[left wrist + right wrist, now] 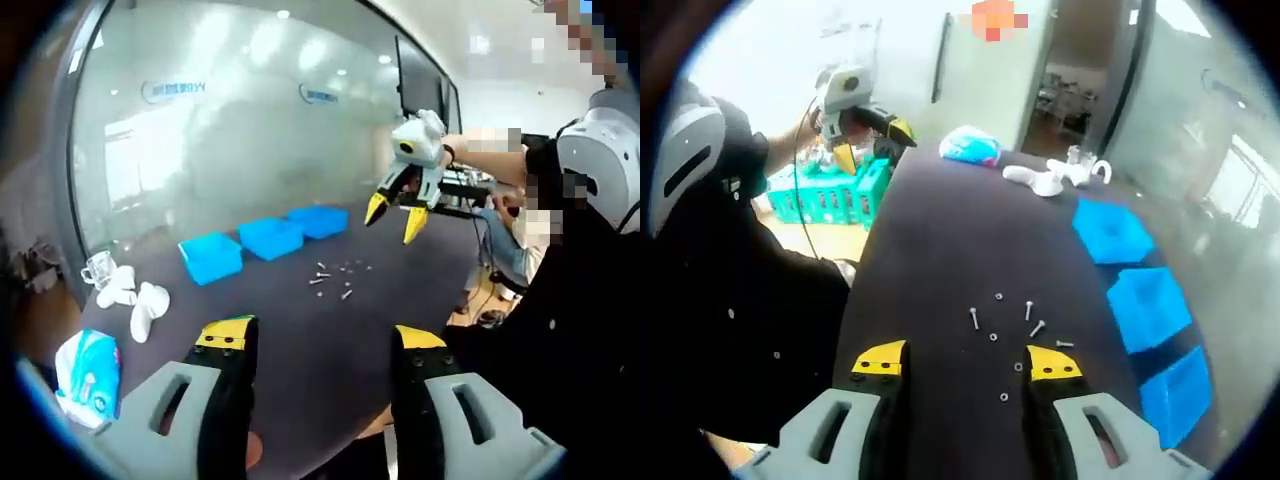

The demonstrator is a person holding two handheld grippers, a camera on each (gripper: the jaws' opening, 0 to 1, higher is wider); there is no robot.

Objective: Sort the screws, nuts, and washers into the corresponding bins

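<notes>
Between the right gripper (966, 362)'s wide, empty jaws lie small washers (1018, 367): descend straight, pinch one; left gripper (321, 340) gapes empty too.

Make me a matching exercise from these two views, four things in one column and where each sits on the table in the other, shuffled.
Things:
1. blue bins
2. loose screws and nuts
3. tissue pack
4. white objects

Places:
A. scattered mid-table, just ahead of the right gripper
B. far end of the dark table, at the edge
C. in a row along the glass-wall side
D. between the tissue pack and the nearest bin

Pairs: 1-C, 2-A, 3-B, 4-D
</notes>
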